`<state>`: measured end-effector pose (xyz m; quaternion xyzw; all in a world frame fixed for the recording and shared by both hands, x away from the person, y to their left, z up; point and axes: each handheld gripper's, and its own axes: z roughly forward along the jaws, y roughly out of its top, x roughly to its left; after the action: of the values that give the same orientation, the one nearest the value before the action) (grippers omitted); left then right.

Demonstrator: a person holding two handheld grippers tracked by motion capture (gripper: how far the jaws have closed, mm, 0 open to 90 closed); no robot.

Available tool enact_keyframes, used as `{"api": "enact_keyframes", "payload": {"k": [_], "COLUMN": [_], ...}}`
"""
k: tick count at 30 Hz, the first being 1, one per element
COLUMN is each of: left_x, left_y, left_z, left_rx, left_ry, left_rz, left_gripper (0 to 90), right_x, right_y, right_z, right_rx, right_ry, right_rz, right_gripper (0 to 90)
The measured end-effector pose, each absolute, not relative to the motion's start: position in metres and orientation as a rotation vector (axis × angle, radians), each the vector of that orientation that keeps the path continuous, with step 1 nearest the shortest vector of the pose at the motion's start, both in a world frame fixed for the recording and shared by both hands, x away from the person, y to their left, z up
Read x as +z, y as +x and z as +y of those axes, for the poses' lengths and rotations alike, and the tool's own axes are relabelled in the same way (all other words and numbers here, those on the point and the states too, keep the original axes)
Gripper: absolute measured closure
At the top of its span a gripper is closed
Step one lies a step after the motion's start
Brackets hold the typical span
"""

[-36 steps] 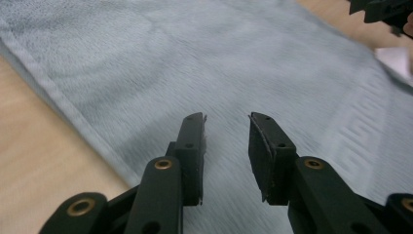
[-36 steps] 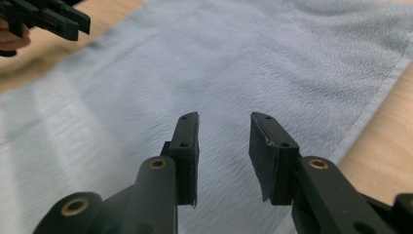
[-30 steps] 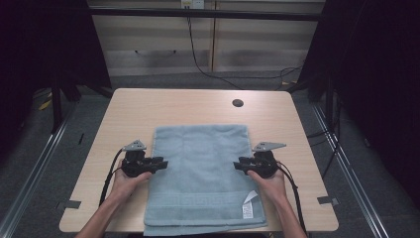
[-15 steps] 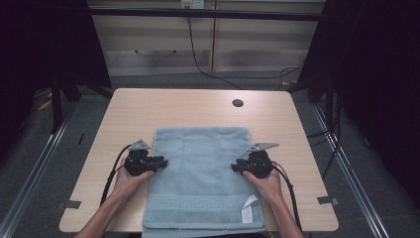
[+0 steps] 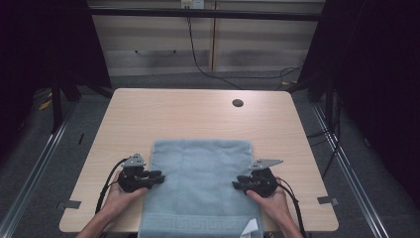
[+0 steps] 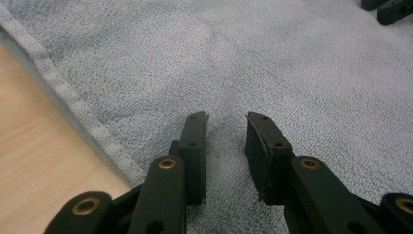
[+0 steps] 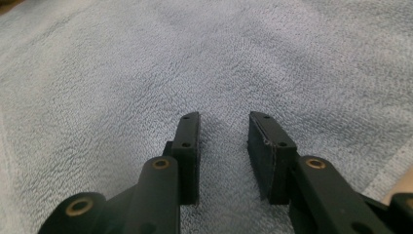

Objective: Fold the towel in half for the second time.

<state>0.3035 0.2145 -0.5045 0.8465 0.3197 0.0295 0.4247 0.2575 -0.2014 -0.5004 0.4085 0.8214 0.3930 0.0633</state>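
While the person's forearms are entering from the near edge in the high view, the left gripper [image 5: 157,177] and right gripper [image 5: 238,185] are lying level at opposite side hems of the blue towel [image 5: 200,183], which is lying flat on the counter [image 5: 198,119]. Left gripper view: the left jaws, having just been closing, are standing apart over bare cloth beside the hem. Right gripper view: the right jaws are gaping too, gripping nothing.

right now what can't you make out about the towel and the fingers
- Towel: near edge cut off by the bottom of the high view.
- White tag: too small to read, high view.
- Left gripper, right gripper: fingers apart over the cloth; whether their tips touch it cannot be told.
- Dark round spot on the table: too small to identify.
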Motion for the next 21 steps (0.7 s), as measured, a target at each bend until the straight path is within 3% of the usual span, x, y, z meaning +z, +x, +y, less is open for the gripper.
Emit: {"api": "enact_keyframes", "payload": {"k": [10,13,17,21], "left_x": [-0.502,-0.502,-0.501,-0.500], "left_y": [0.258,0.247,0.251,0.253], "left_z": [0.218,0.221,0.224,0.223], "left_rx": [0.060,0.069,0.020,0.013], "left_ry": [2.142,2.141,2.134,2.149], "left_rz": [0.753,0.737,0.751,0.741], "left_gripper": [69.2,69.1,68.3,67.9], "right_x": [-0.497,-0.495,-0.487,-0.476], "right_y": [0.210,0.201,0.214,0.266], "right_z": [-0.199,-0.196,-0.202,-0.227], "right_rx": [1.194,1.186,1.253,1.256], "right_ry": [1.210,1.113,1.139,1.251], "right_rz": [2.547,2.562,2.493,2.320], "right_gripper": [65.5,61.7,61.2,58.6]}}
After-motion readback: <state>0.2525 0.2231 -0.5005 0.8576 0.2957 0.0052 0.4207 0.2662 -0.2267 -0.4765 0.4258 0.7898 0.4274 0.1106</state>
